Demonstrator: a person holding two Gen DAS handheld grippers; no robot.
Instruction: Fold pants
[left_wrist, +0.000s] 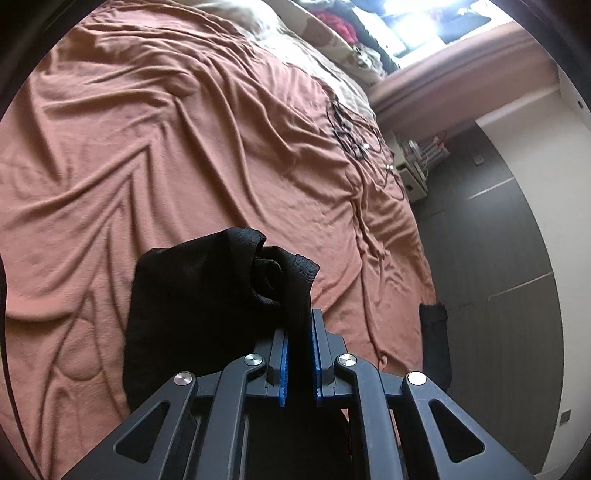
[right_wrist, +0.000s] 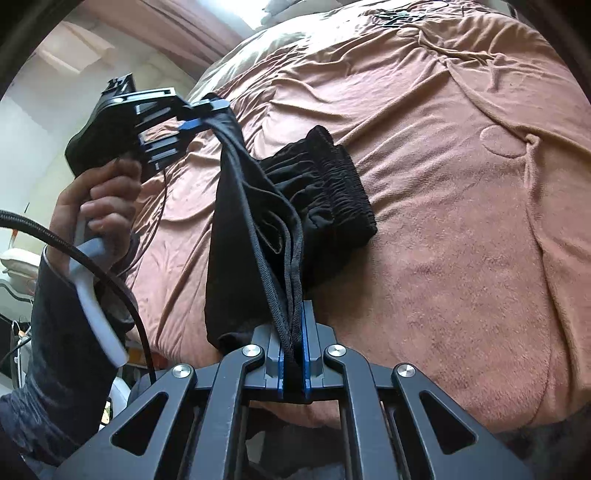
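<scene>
The black pants (right_wrist: 255, 206) hang folded above a bed, stretched between both grippers. In the right wrist view my right gripper (right_wrist: 293, 325) is shut on a bunch of black fabric and a drawstring. The elastic waistband (right_wrist: 332, 184) lies on the bedspread beyond it. My left gripper (right_wrist: 205, 114) shows at upper left of that view, held by a hand (right_wrist: 103, 206), shut on the other end of the fabric. In the left wrist view my left gripper (left_wrist: 300, 325) clamps a fold of the black pants (left_wrist: 207, 295) between its blue pads (left_wrist: 317, 354).
A wrinkled rust-brown bedspread (left_wrist: 166, 147) covers the bed. Black cables (left_wrist: 351, 136) lie near its right edge, pillows (left_wrist: 325, 40) at the head. Grey floor (left_wrist: 491, 236) and a small white stand (left_wrist: 413, 170) lie to the right. A black cable (right_wrist: 74, 251) trails from the left handle.
</scene>
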